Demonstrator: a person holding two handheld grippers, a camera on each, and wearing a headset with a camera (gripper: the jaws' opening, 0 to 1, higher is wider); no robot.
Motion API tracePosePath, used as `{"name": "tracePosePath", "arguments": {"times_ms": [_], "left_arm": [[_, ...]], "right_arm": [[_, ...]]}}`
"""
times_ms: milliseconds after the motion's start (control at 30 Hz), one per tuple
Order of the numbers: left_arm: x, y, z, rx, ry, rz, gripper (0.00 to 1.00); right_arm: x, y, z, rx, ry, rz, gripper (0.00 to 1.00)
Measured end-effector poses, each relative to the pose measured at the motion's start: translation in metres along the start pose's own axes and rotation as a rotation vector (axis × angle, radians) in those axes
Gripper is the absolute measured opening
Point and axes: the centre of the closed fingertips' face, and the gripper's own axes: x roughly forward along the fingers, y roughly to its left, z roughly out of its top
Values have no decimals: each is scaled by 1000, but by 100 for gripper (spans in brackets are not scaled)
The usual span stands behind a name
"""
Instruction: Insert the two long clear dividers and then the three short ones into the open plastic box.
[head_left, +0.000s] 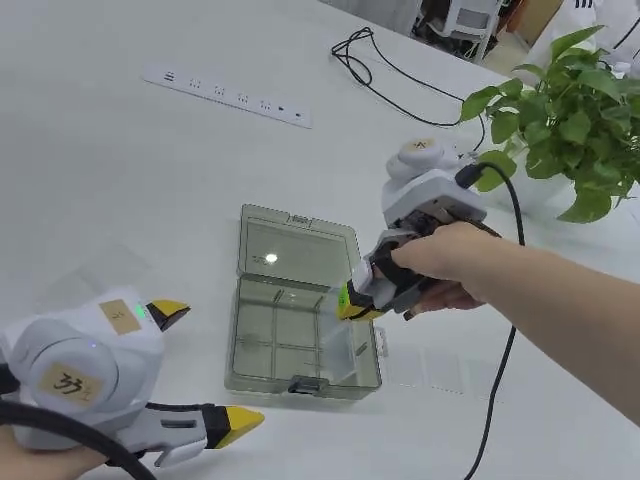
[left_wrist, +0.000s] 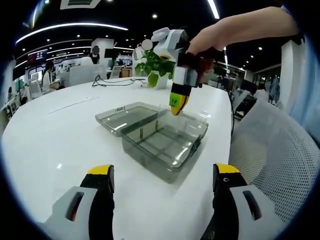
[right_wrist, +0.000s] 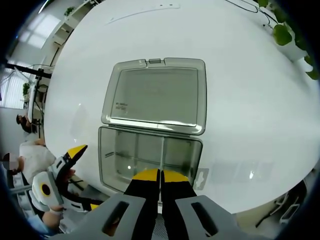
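White bench (head_left: 120, 200), open box (head_left: 260, 380), right hand-held gripper (head_left: 357, 308) closed above

The left gripper (head_left: 205, 367), on the near side of the box (head_left: 240, 350), has a rounded white shell with two tan stickers, one hand-marked 33, and a small green light. Its black fingers (head_left: 168, 312) are capped in yellow, and a thick black cable (head_left: 60, 425) arcs over it. The right gripper (head_left: 355, 305), at the box's right edge, has a white housing topped by a round white knob bearing a tan sticker. It also has dark middle parts, yellow tips with a green patch, and a thin black lead (head_left: 490, 410) trailing from its rear. Pale blue clothing (left_wrist: 302, 100) shows on the person.
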Motion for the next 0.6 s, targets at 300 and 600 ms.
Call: {"name": "tracePosePath", "arguments": {"times_ms": [300,600], "left_arm": [[0,0,0,-2,1,-1,82],[-1,1,-1,-7,2,0,82]], "right_arm": [[1,-3,3,-9,1,0,0],[2,-2,3,-11,3,-1,0]]}}
